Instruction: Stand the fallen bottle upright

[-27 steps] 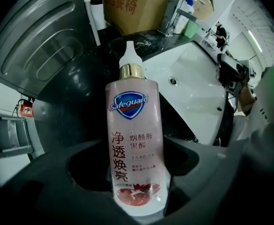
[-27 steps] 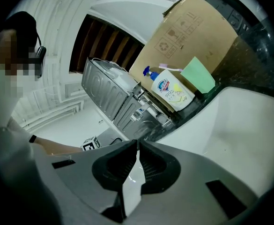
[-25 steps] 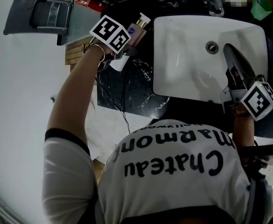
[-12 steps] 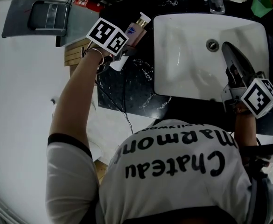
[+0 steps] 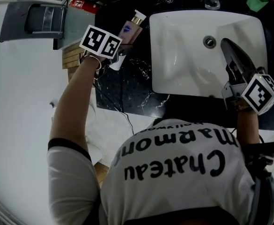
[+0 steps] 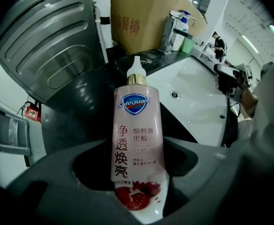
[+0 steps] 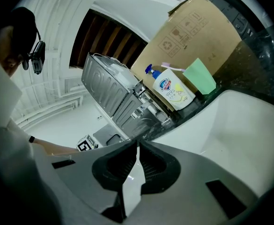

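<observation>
Bottle (image 5: 129, 29): base clamped in my left gripper (image 5: 120, 51) (jaws just tightened), long axis leaning cap-first toward one o'clock; right gripper (image 7: 137, 144) pinched empty, well off at four o'clock.

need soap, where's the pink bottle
Head view, upper left: pink bottle between the jaws of the left gripper, which have just been closing, left of the sink.

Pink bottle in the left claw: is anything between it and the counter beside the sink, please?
Nothing visible does. The left claw has just been closing on the pink bottle; the black counter around it, beside the sink, shows no obstacle.
</observation>
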### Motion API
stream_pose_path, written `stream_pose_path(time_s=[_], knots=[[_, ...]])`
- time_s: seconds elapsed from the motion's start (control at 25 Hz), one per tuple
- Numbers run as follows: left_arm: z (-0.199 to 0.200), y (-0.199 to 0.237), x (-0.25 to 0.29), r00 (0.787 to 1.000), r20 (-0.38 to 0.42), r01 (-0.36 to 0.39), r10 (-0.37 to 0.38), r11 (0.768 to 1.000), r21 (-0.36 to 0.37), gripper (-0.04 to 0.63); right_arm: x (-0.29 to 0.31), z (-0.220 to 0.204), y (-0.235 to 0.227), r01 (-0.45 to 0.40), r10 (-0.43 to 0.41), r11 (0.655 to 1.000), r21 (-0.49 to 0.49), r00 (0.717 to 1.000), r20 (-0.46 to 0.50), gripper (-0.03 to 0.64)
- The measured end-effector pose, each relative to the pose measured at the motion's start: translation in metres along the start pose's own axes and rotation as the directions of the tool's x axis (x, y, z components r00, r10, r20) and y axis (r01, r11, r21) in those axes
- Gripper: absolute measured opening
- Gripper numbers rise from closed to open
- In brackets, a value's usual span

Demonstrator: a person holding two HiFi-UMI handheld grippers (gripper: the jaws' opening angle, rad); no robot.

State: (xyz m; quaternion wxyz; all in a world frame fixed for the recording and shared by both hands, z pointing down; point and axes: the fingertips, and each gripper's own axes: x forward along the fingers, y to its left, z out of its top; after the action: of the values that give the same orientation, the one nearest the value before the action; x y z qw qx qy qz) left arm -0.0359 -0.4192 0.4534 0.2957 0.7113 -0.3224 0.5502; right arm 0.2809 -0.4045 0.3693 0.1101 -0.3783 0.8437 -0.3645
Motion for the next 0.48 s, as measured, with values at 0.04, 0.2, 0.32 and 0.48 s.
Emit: stream_pose_path(time_s=[0.04, 0.2, 0.32, 0.48], knots=[[0.002, 0.0, 0.0, 1.0, 0.012, 0.001, -0.001, 1.0, 0.002, 0.301, -0.001, -0.001, -0.002, 0.013, -0.013, 1.0, -0.001, 1.0, -0.005, 0.025], [0.012, -0.003, -0.003, 0.998, 0.065, 0.02, -0.02, 1.0, -0.005, 0.299, -0.001, 0.002, -0.002, 0.005, -0.005, 1.0, -0.005, 1.0, 0.005, 0.025], [0.02, -0.005, -0.005, 0.994, 0.105, 0.029, -0.028, 1.0, -0.011, 0.299, 0.002, 0.005, 0.003, -0.018, 0.018, 1.0, -0.005, 1.0, 0.019, 0.025], [0.031, -0.005, -0.01, 0.985, 0.172, 0.032, -0.028, 0.999, -0.02, 0.301, -0.002, 0.003, -0.004, 0.027, -0.027, 1.0, -0.015, 1.0, -0.003, 0.025]])
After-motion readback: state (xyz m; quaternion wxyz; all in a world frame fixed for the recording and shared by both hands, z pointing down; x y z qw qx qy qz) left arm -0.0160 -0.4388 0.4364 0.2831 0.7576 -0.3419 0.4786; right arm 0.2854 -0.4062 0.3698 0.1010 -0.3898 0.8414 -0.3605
